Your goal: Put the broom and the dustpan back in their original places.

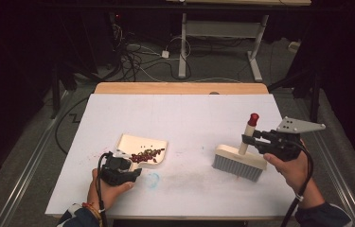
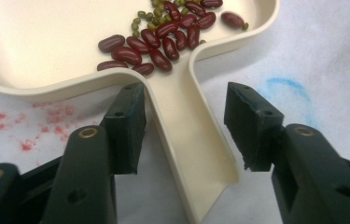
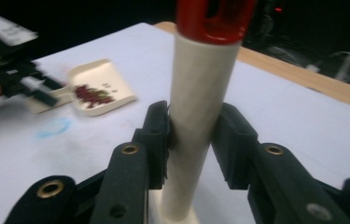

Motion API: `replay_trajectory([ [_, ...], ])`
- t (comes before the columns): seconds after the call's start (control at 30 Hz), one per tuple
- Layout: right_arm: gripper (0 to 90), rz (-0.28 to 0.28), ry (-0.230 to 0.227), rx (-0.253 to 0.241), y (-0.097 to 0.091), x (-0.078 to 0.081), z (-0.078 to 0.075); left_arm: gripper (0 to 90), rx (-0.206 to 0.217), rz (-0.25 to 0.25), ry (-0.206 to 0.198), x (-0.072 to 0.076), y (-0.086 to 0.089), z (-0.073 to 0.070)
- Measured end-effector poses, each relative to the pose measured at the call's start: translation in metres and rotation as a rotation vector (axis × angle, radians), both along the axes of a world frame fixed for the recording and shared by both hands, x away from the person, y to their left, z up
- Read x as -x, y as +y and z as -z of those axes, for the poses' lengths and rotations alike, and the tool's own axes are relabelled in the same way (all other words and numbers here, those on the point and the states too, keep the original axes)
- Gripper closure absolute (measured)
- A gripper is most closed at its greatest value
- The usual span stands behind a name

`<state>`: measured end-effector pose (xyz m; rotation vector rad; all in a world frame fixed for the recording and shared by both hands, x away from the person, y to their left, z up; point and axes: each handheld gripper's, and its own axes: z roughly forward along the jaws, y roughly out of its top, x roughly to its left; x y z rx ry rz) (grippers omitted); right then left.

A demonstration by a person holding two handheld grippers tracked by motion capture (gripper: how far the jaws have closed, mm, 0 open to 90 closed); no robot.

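1. High view shows the dustpan [image 1: 143, 148] lying flat on the white worktop [image 1: 189, 113], left of the middle. It is cream, with dark red beans [image 1: 146, 155] and small green ones in it.
2. Left gripper view shows the left gripper [image 2: 186, 128] low on the worktop, with its fingers [image 2: 125, 126] let go. They stand on each side of the dustpan's handle and do not squeeze it.
3. The person's left hand [image 1: 106, 187] holds that gripper near the front edge of the worktop.
4. On the right side stands the brush [image 1: 239, 161], bristles down on the worktop. It has a cream handle with a red tip.
5. Right gripper view shows the right gripper [image 3: 190, 142] with its fingers [image 3: 156, 140] clamped on the brush handle, below the red tip.
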<state>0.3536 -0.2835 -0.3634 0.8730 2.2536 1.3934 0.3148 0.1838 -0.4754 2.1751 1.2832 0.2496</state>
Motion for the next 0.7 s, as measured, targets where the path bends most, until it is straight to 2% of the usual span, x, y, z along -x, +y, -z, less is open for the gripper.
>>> replay_trajectory([
  [0.13,64.8,0.014,0.027,0.016,0.006,-0.030,0.004,48.6,0.032,0.014,-0.020,0.004,0.001,-0.002],
  [0.23,62.9,0.066,0.054,0.031,0.008,-0.053,0.011,46.7,0.042,0.030,-0.025,0.008,0.001,-0.003],
  [0.3,61.9,0.079,0.076,0.039,0.011,-0.065,0.017,46.7,0.055,0.039,-0.017,0.010,0.000,-0.002],
  [0.47,58.9,0.167,0.105,0.102,0.022,-0.090,0.030,45.7,0.039,0.073,-0.025,0.017,-0.003,-0.001],
  [0.5,58.5,0.182,0.106,0.121,0.024,-0.093,0.032,45.3,0.029,0.076,-0.036,0.018,-0.002,-0.002],
  [0.57,57.6,0.219,0.111,0.130,0.026,-0.098,0.037,40.6,0.006,0.083,-0.067,0.018,0.000,-0.003],
  [0.7,55.7,0.275,0.109,0.129,0.029,-0.105,0.048,36.5,0.037,0.161,-0.181,0.025,0.006,-0.008],
])
